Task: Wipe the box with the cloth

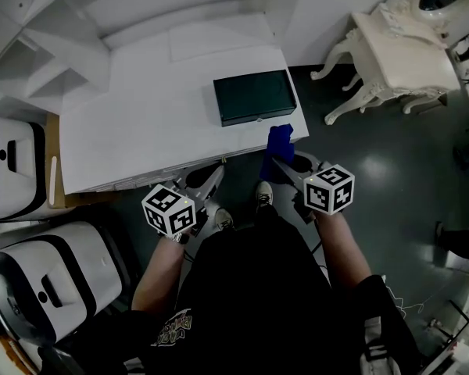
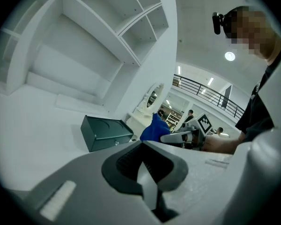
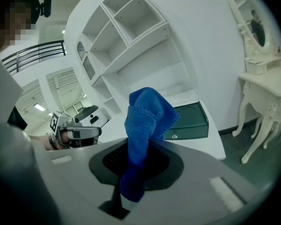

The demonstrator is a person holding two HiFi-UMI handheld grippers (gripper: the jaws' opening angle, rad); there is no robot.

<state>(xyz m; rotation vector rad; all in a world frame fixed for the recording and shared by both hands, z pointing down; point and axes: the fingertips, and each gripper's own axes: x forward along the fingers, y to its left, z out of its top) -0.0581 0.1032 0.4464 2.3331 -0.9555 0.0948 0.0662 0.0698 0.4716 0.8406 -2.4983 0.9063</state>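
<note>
A dark green box [image 1: 255,96] lies flat on the white table [image 1: 141,131] near its right front corner, seen too in the left gripper view [image 2: 105,132] and the right gripper view [image 3: 187,121]. My right gripper [image 1: 280,162] is shut on a blue cloth [image 1: 279,143], which sticks up from its jaws [image 3: 143,125] just short of the box's front edge. My left gripper [image 1: 207,186] is shut and holds nothing, below the table's front edge, well left of the box.
White shelving [image 1: 55,45] rises behind and left of the table. An ornate cream dressing table [image 1: 391,53] stands on the dark floor to the right. White machines [image 1: 31,272] stand at the left. The person's legs and shoes [image 1: 264,196] are below the table edge.
</note>
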